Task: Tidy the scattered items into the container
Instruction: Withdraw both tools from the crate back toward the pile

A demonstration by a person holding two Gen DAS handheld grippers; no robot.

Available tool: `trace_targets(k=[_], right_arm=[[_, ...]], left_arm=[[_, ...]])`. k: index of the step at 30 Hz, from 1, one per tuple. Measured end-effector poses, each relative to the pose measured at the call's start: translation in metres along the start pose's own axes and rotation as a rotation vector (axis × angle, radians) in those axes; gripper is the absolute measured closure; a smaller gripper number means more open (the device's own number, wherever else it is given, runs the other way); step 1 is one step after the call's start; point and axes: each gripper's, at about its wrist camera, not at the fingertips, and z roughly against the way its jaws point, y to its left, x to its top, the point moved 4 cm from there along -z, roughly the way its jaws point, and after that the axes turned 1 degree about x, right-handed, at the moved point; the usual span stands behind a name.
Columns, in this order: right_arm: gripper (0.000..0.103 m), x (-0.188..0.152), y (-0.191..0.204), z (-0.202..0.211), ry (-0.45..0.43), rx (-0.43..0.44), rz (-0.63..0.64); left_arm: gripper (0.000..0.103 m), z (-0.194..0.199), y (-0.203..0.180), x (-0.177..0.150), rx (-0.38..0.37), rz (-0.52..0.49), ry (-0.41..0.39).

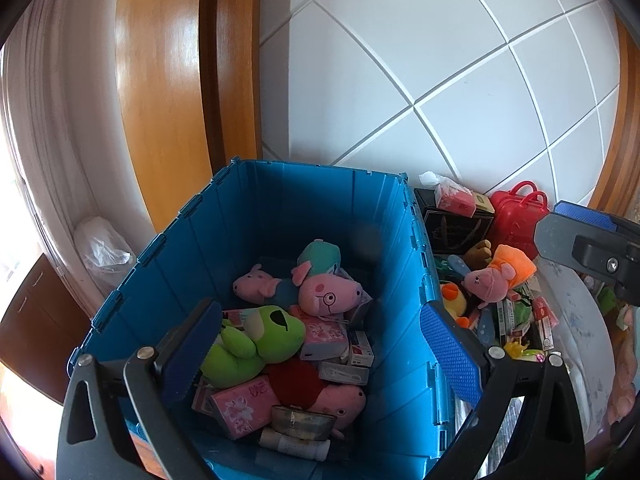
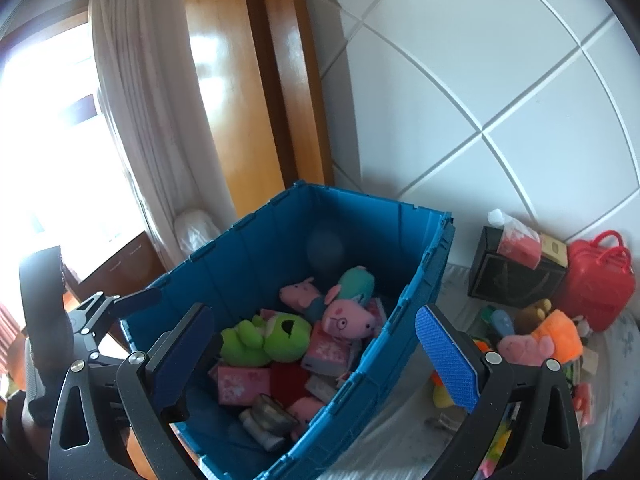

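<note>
Both grippers are being held above a blue crate (image 1: pixel 280 216), seen from each wrist camera. The left gripper (image 1: pixel 320 344) is being kept wide apart with nothing between its blue pads (image 1: pixel 450 350); the right gripper (image 2: pixel 316 354) is likewise being held wide and empty. Inside the crate are being shown a green frog toy (image 1: pixel 256 340), a pink pig toy with glasses (image 1: pixel 330 294), a second pig toy (image 1: pixel 258 286), pink flowered boxes (image 1: pixel 240 406) and a round tin (image 1: pixel 304 422). Outside the crate, just to its right on a pale cloth (image 2: pixel 624 384), the scattered items are being displayed: a pig toy in an orange dress (image 2: pixel 540 340), a yellow duck toy (image 1: pixel 454 300), a red toy case (image 2: pixel 596 280), a black box (image 2: pixel 516 280) and a tissue pack (image 2: pixel 518 240). A white tiled wall (image 1: pixel 440 60) is lying behind.
</note>
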Motion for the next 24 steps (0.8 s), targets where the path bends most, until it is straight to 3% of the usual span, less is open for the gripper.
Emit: trace_targets(k=[11,24], right_arm=[[0.001,-0.017,-0.037,0.035,-0.017,0.009,-0.043],[0.001,-0.050,-0.108,0.084,-0.029,-0.033,-0.119]], left_arm=[[0.002,0.017,-0.056,-0.005,-0.006,-0.056,-0.006],[0.002,0.024,-0.139,-0.012,-0.026,-0.115,0.002]])
